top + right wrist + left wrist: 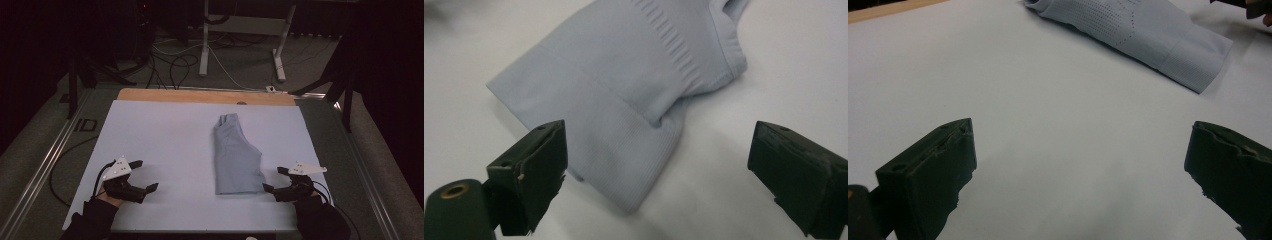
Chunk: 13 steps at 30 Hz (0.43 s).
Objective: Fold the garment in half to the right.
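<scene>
A pale blue-grey knit garment (236,155) lies folded flat on the white sheet (165,140), lengthwise toward the far edge. My left gripper (144,175) rests open at the near left, well apart from the garment (1148,35), nothing between its jaws. My right gripper (275,179) stands open at the near right, just beside the garment's near right corner. In the right gripper view the ribbed hem (624,150) lies ahead of the spread jaws, untouched.
The sheet covers a wooden tabletop (200,96) whose far strip shows. Metal rails (45,160) run along both sides. Beyond the table stand desk legs (204,45) and cables on a dark floor.
</scene>
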Tool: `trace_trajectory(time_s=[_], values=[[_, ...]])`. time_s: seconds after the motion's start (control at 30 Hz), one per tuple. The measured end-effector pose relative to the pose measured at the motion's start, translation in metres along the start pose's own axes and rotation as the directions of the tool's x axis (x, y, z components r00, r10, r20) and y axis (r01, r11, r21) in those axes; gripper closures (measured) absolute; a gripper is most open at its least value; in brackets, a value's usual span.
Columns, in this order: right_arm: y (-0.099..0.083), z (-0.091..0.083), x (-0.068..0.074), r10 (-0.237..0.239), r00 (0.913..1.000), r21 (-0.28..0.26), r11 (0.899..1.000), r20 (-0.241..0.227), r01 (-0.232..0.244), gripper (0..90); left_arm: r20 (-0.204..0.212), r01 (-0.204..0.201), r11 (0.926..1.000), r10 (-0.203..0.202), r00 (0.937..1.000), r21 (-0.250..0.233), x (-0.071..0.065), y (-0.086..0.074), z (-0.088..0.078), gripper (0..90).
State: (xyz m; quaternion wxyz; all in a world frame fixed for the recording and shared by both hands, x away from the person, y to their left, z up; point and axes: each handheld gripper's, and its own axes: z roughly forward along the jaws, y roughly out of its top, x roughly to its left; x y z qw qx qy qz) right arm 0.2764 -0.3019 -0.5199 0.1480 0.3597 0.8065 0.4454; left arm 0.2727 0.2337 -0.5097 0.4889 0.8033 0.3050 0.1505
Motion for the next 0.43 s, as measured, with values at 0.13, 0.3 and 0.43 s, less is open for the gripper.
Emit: trace_trajectory(time_s=[0.13,0.3,0.43], values=[[-0.0032,-0.0004,0.0023,0.001,0.9999,-0.002,1.000,0.013,-0.001,9.3,-0.001,-0.007,1.0000,0.007,1.0000,-0.003,-0.0001,0.0003,-0.0006,1.4],[-0.0029,0.0009,0.0026,-0.006,0.9999,-0.006,1.000,0.016,0.006,9.3,-0.007,-0.010,0.9999,0.010,0.9999,-0.006,-0.0004,0.0006,-0.0018,1.4],[-0.0033,0.0015,0.0024,-0.001,0.9999,-0.005,1.000,0.012,0.001,9.3,-0.007,-0.010,0.9999,0.010,0.9999,-0.008,-0.0003,0.0008,-0.0022,1.4]])
